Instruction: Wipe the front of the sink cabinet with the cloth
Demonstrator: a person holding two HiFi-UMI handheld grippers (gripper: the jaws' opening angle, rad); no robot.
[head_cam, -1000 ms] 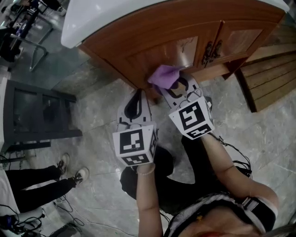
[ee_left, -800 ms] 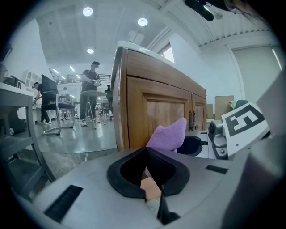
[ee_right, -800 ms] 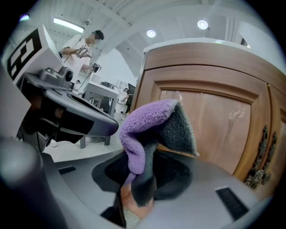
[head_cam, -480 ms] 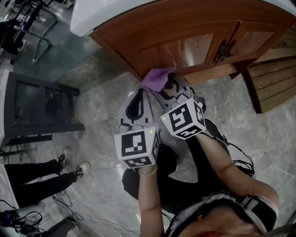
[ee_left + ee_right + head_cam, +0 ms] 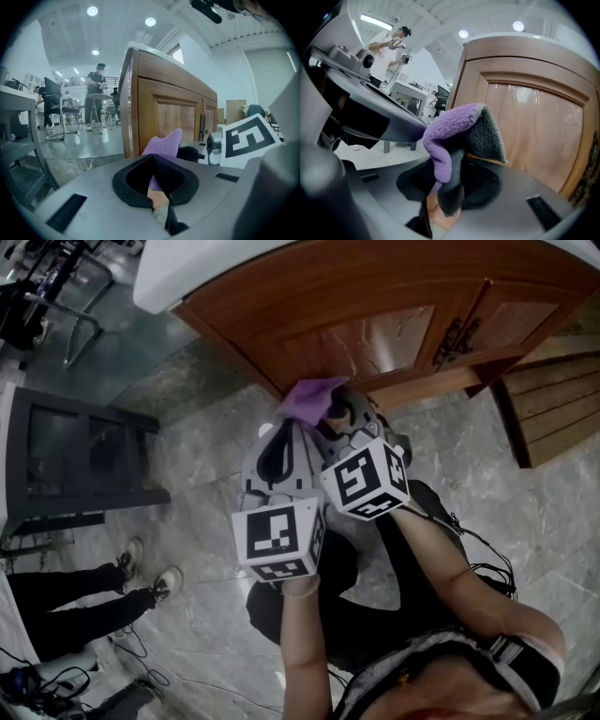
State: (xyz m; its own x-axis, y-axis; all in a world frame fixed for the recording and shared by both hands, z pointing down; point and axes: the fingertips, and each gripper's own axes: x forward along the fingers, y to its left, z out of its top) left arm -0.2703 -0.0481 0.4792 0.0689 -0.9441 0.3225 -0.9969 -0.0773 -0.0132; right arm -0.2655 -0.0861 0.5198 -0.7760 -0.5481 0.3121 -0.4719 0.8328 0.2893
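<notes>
Head view: the purple cloth (image 5: 309, 397) lies at the lower left corner of the wooden sink cabinet (image 5: 356, 296), at the tip of the right gripper (image 5: 330, 411). The left gripper (image 5: 279, 432) is just beside it.

Left gripper view: its fingers are together on nothing, with the cloth just beyond them.

Right gripper view: its fingers are clamped on the cloth, close before the cabinet door.

Cloth (image 5: 454, 126): fuzzy purple pile, grey fleece on the back.
Cabinet (image 5: 375, 296): brown varnished wood, glossy.
Sink (image 5: 169, 282) atop the cabinet: smooth, white, shiny.
Floor (image 5: 197, 427) below the cabinet: polished grey veined stone.
Left gripper (image 5: 274, 439), right gripper (image 5: 336, 413): matt grey plastic.
</notes>
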